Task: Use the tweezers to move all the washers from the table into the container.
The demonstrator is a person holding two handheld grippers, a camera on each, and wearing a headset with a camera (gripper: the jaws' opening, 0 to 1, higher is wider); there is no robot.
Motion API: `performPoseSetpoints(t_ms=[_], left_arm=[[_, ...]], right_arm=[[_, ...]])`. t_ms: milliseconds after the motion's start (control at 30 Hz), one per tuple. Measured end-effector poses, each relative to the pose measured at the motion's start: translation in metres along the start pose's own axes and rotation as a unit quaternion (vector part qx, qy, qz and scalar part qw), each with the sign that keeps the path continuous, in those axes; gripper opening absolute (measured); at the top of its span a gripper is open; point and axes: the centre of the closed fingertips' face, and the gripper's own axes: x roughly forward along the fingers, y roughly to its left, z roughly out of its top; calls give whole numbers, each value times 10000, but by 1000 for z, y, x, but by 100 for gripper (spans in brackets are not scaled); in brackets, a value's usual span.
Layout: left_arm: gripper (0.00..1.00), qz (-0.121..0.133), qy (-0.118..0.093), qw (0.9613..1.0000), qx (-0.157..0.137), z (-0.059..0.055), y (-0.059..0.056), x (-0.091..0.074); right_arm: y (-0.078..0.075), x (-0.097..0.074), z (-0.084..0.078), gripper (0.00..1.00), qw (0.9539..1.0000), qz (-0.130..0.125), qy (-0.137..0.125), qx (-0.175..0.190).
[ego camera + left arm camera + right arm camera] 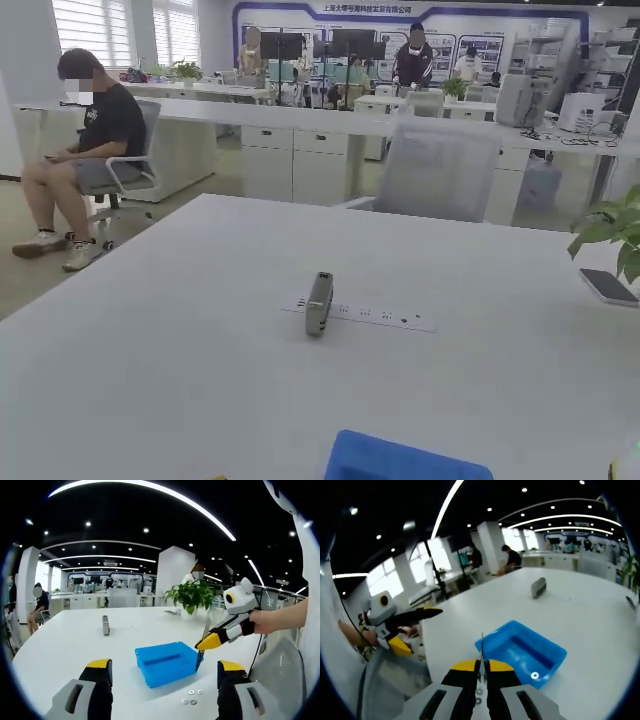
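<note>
The left gripper (422,630) hovers left of the blue container (497,636), its jaws spread wide and empty. One washer (534,675) lies inside the container, near a corner. More washers (192,698) lie on the table (75,640) just in front of the container. At the container's right edge, the right gripper (206,643) pinches the tweezers (200,657), whose tips point down.

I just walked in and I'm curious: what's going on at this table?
A person works with two handheld grippers. The right gripper is shut on tweezers, tips by the blue container's edge; one washer lies inside. A few washers lie on the table beside it. The left gripper is open and empty.
</note>
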Motion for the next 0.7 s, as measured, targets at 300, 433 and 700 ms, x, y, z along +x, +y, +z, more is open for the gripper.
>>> performPoseSetpoints(t_ms=[300,433,700], left_arm=[[87,-2,35,10000,8,-1,0,0],[86,-19,55,10000,25,-2,-1,0],[86,-2,75,10000,33,-3,-1,-1]], right_arm=[[7,14,-39,3,9991,53,348,242],[9,19,-48,3,9987,83,467,201],[21,21,-52,3,9970,134,689,-315]])
